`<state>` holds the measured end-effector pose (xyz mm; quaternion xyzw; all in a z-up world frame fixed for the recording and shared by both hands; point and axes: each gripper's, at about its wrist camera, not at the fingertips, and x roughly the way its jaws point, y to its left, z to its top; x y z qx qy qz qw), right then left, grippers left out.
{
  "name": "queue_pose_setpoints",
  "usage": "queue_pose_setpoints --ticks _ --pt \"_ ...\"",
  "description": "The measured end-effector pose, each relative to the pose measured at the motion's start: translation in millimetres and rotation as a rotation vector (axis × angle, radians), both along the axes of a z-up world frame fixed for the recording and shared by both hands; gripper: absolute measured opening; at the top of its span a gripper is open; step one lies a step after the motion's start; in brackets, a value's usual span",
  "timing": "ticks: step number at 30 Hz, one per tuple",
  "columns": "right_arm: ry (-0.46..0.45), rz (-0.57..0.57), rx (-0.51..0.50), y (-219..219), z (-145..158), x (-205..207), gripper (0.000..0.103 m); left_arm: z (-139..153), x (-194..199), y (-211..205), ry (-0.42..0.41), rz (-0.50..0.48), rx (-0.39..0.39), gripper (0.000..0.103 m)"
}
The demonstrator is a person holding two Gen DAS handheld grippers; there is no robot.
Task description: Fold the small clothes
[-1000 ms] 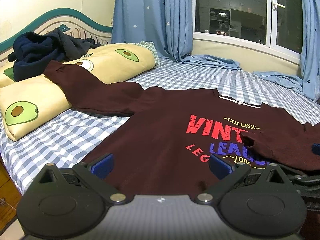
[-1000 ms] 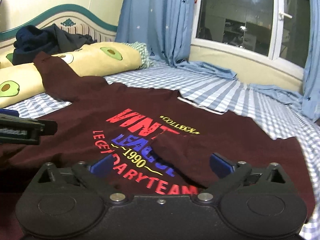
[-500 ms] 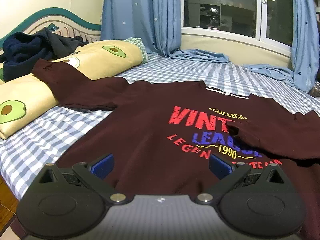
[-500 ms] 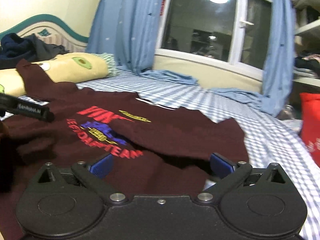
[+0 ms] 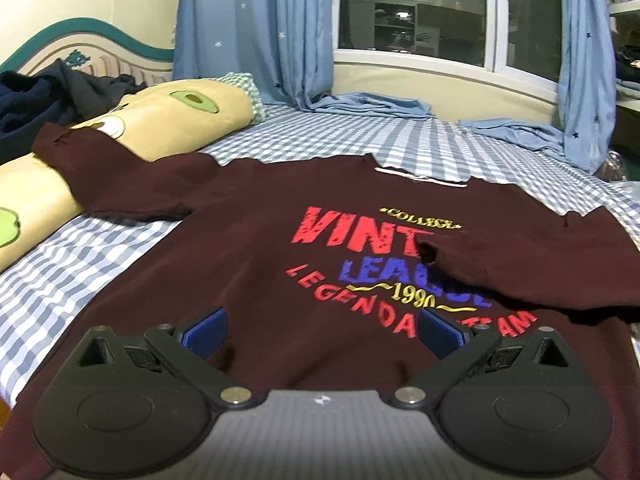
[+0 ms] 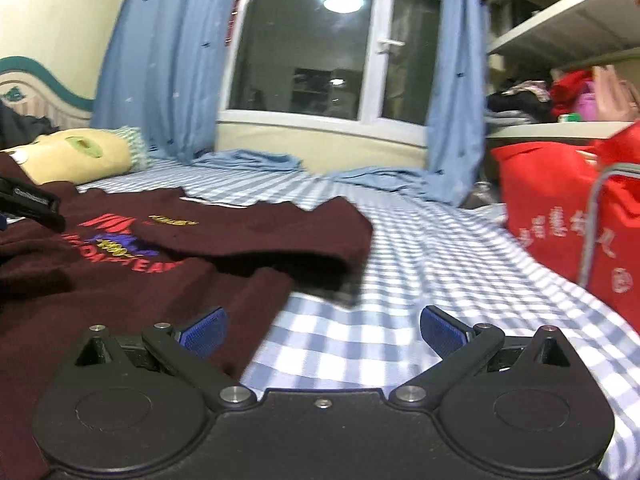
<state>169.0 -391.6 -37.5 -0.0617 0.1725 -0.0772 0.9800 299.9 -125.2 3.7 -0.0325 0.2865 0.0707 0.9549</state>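
Note:
A dark maroon sweatshirt (image 5: 256, 264) with a red, blue and yellow print lies face up on the checked bed. Its right sleeve (image 5: 532, 264) is folded across the chest and covers part of the print. The other sleeve (image 5: 120, 176) stretches out over the avocado pillow. My left gripper (image 5: 322, 330) is open over the hem, holding nothing. My right gripper (image 6: 322, 330) is open above the sweatshirt's right edge (image 6: 240, 292) and the bare sheet, also empty. The left gripper's tip (image 6: 32, 202) shows at the left of the right wrist view.
Two yellow avocado pillows (image 5: 172, 124) and a heap of dark clothes (image 5: 44, 100) lie by the headboard. Blue curtains (image 5: 256, 32) trail onto the bed under the window. A red bag (image 6: 560, 208) stands at the bed's right side, below shelves.
My right gripper has swung to the right, from over the print to the sweatshirt's right edge. My left gripper has shifted slightly right along the hem. Both stayed open.

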Motion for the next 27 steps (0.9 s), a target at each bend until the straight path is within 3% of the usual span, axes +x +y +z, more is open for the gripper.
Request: queue_pose_setpoints --ticks 10,17,20,27 --pt "0.059 -0.129 -0.043 -36.3 -7.5 8.7 0.103 -3.8 41.2 -24.6 -0.015 -0.102 0.023 0.102" --pt "0.09 -0.198 -0.026 -56.2 -11.3 5.3 0.103 -18.9 79.6 -37.1 0.028 -0.133 0.058 0.102" --pt "0.073 -0.229 -0.012 -64.7 -8.9 -3.5 0.103 -19.1 81.2 -29.6 0.033 -0.138 0.033 0.102" --pt "0.056 -0.24 -0.108 -68.6 -5.4 7.7 0.103 -15.8 92.0 -22.0 0.02 -0.147 -0.033 0.102"
